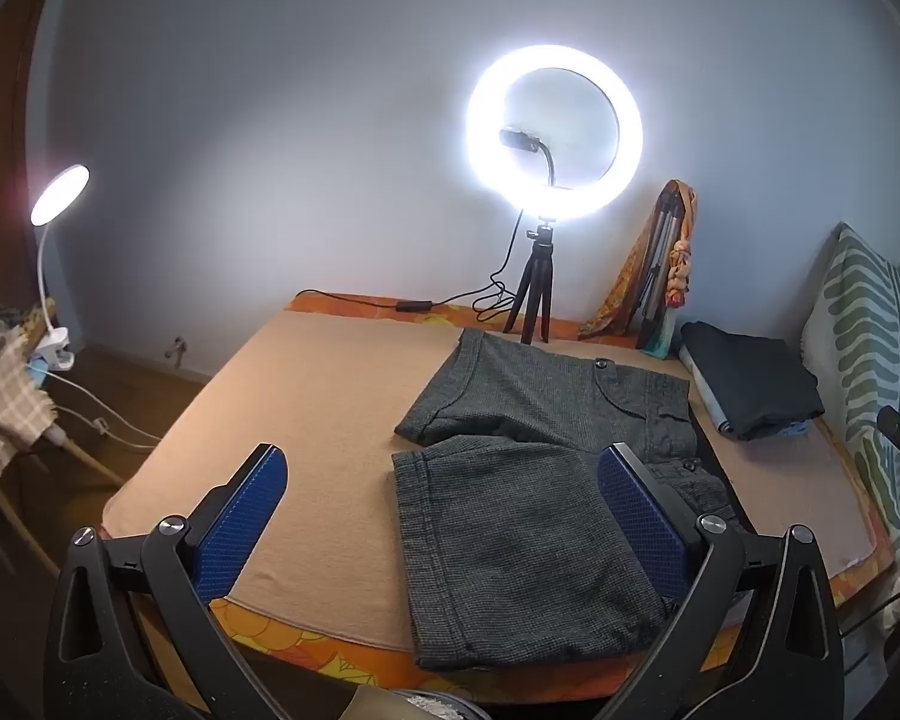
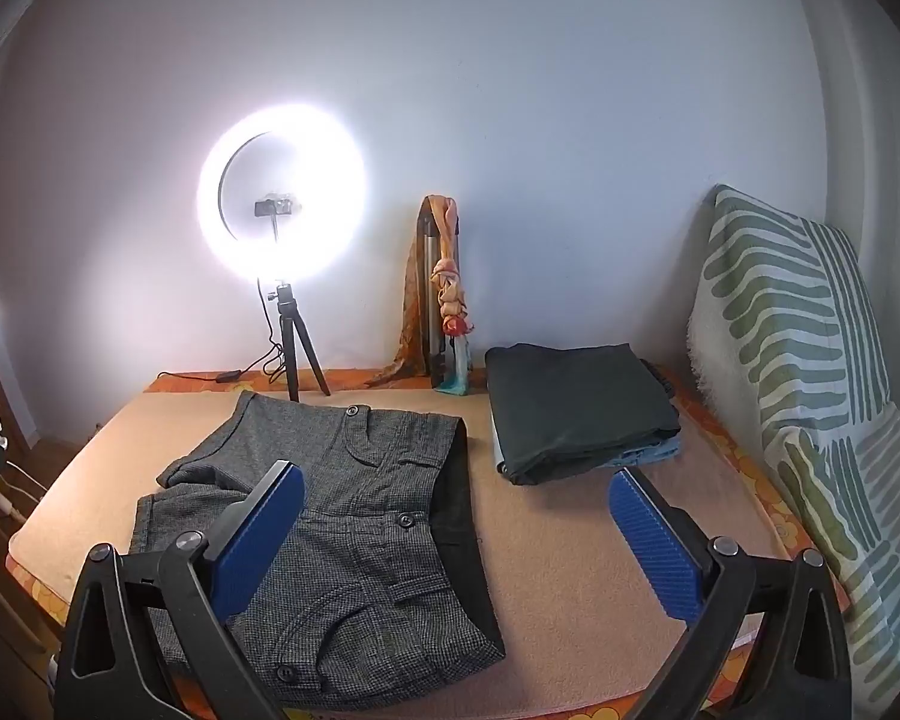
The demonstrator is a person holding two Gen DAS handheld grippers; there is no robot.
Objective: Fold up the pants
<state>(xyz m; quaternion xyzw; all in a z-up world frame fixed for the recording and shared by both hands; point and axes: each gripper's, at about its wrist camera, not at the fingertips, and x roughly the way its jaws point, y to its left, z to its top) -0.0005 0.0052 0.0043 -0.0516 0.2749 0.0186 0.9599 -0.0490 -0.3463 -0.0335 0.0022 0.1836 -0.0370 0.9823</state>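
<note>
While spread wide, with blue pads far apart: left gripper (image 1: pixel 441 474), gripping nothing, raised above the near leg of the grey shorts (image 1: pixel 528 516), right pad over the fabric, contact not clear. Laid flat on the tan blanket (image 1: pixel 306 396), legs leftward, waistband rightward. Further right, equally wide and empty: right gripper (image 2: pixel 456 501), left pad over the shorts, right pad over bare blanket, near the folded dark stack (image 2: pixel 576 414).

I see the grey checked pants (image 1: pixel 510 480) lying flat on the bed, short legs spread apart toward my left, buttoned pockets facing up, dark waistband lining apparently showing at right.
</note>
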